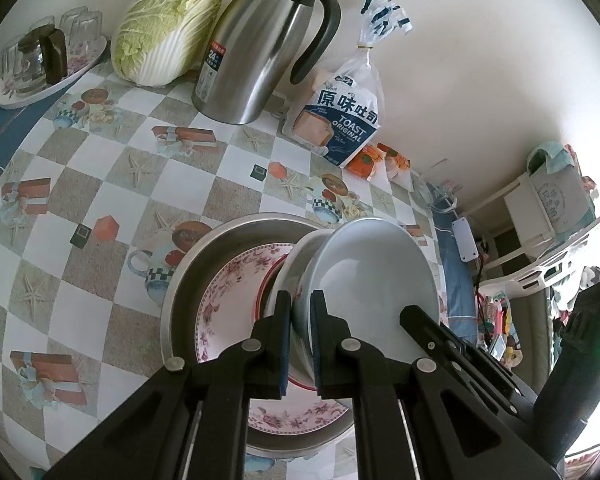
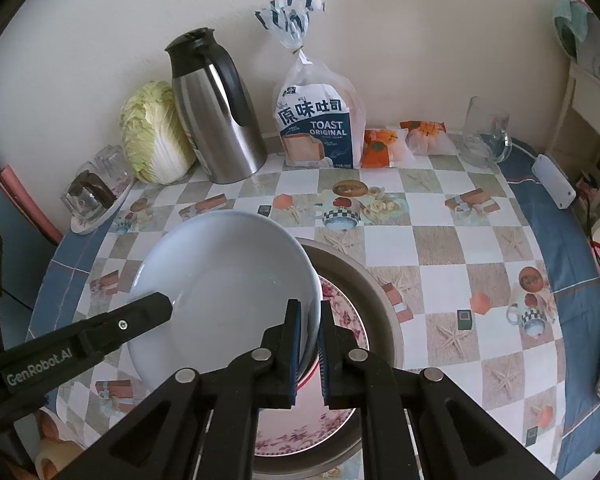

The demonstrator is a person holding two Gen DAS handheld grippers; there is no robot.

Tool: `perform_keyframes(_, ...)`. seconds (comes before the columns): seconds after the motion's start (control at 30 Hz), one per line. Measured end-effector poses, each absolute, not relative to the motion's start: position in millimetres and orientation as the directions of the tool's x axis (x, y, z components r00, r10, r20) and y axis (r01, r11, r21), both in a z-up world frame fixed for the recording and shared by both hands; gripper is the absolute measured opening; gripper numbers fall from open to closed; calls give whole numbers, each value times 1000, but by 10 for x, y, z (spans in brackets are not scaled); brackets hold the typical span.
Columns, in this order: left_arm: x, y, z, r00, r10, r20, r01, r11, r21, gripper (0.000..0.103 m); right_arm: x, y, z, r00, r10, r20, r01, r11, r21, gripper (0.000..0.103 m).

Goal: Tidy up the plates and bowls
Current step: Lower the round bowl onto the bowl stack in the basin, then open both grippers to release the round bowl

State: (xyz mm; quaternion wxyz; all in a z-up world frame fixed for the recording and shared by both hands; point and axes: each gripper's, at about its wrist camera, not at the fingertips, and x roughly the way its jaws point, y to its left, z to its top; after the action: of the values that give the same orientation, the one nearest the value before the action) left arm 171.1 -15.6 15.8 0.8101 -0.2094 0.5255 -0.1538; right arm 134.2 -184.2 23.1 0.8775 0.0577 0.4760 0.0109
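Here left hand-held gripper (image 1: 301,300) and right hand-held gripper (image 2: 309,308) clamp white plate (image 2: 228,276) rim; floral plate (image 1: 236,292) partly hidden.

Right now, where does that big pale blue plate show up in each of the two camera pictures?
Left wrist view: the pale blue plate stands on edge at lower centre-right, just above the left claw.
Right wrist view: the same plate fills the lower left-centre, its right edge at the right claw.
Shared landmark: the toast bag standing by the wall.
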Motion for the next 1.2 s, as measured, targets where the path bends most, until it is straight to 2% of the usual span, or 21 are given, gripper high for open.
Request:
perform_keyframes(0.2, 1718, -152, 142, 395, -474, -787, 21, 861, -508, 8, 1346, -1840, 229, 549, 77, -832, 34, 993, 114, 10)
perform_keyframes(0.3, 1718, -157, 143, 401, -462, -791, 19, 867, -497, 13, 1346, -1841, 225, 548, 67, -834, 33, 994, 102, 11)
perform_keyframes(0.7, 1699, -156, 173, 407, -456, -791, 31, 872, -488, 13, 1339, -1810, 263, 563, 32, -826, 31, 998, 59, 11)
perform_keyframes(0.8, 1675, -150, 216, 417, -456, -786, 43, 874, -484, 19, 1327, -1833, 298, 570, 34, -821, 31, 998, 63, 11)
perform_keyframes(0.87, 1653, -161, 262, 431, -451, -782, 56, 878, -475, 29, 1315, -1855, 301, 573, 31, -819, 35, 997, 62, 21)
perform_keyframes(0.93, 1627, -172, 313, 450, -434, -781, 69, 888, -454, 48, 1304, -1878, 298, 575, 25, -818, 44, 997, 61, 51)
perform_keyframes(1.07, 1605, -169, 348, 481, -377, -792, 65, 916, -397, 60, 1271, -1929, 316, 589, 25, -808, 49, 997, 67, 62)
perform_keyframes(1.13, 1596, -138, 353, 502, -343, -794, 51, 928, -368, 78, 1252, -1944, 329, 598, 24, -801, 47, 997, 65, 71)
perform_keyframes(1.2, 1587, -85, 357, 527, -316, -789, 38, 936, -349, 86, 1243, -1955, 336, 604, 28, -797, 42, 997, 67, 78)
